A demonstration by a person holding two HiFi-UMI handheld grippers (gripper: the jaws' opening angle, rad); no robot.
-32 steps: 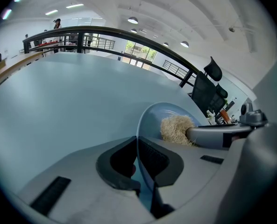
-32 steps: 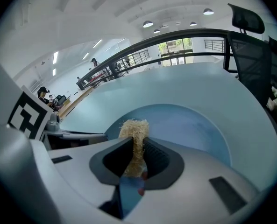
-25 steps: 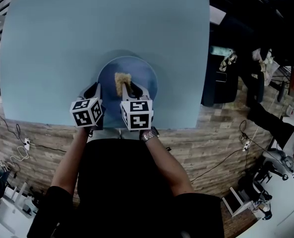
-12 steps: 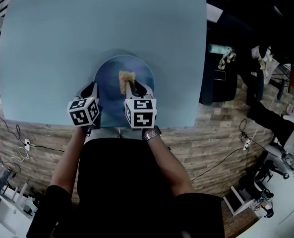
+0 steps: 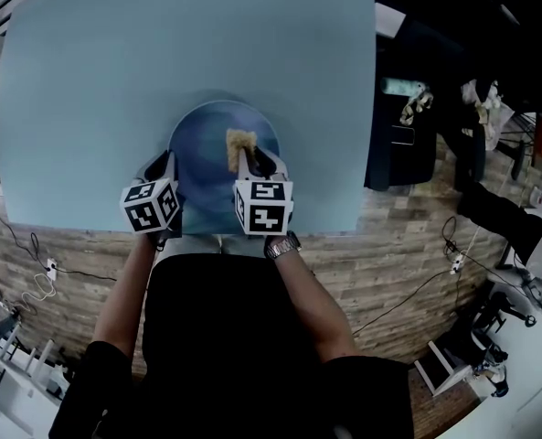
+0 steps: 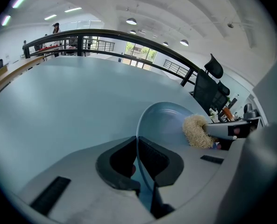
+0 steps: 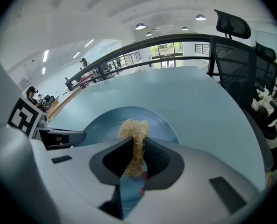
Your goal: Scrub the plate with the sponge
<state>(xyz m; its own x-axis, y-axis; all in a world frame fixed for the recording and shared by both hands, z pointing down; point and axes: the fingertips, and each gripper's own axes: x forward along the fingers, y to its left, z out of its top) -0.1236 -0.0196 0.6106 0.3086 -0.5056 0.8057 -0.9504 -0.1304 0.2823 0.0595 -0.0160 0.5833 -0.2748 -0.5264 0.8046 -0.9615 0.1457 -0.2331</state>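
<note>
below me a wide pale blue table [image 5: 161, 44] stands on a floor [image 5: 389, 245] of brown wood-look planks. a black office chair [image 5: 394, 144] sits close against the table's right edge, and past it the floor is crowded with dark gear i can't make out. a white power strip [image 5: 48, 267] and thin cables [image 5: 15, 231] lie on the floor to my left. beyond the table runs a dark railing [image 6: 105, 33]. round ceiling lamps [image 6: 131, 21] glow on the white ceiling, windows [image 6: 140, 52] at the back show green, and a person in a cap [image 6: 56, 28] stands far off.
</note>
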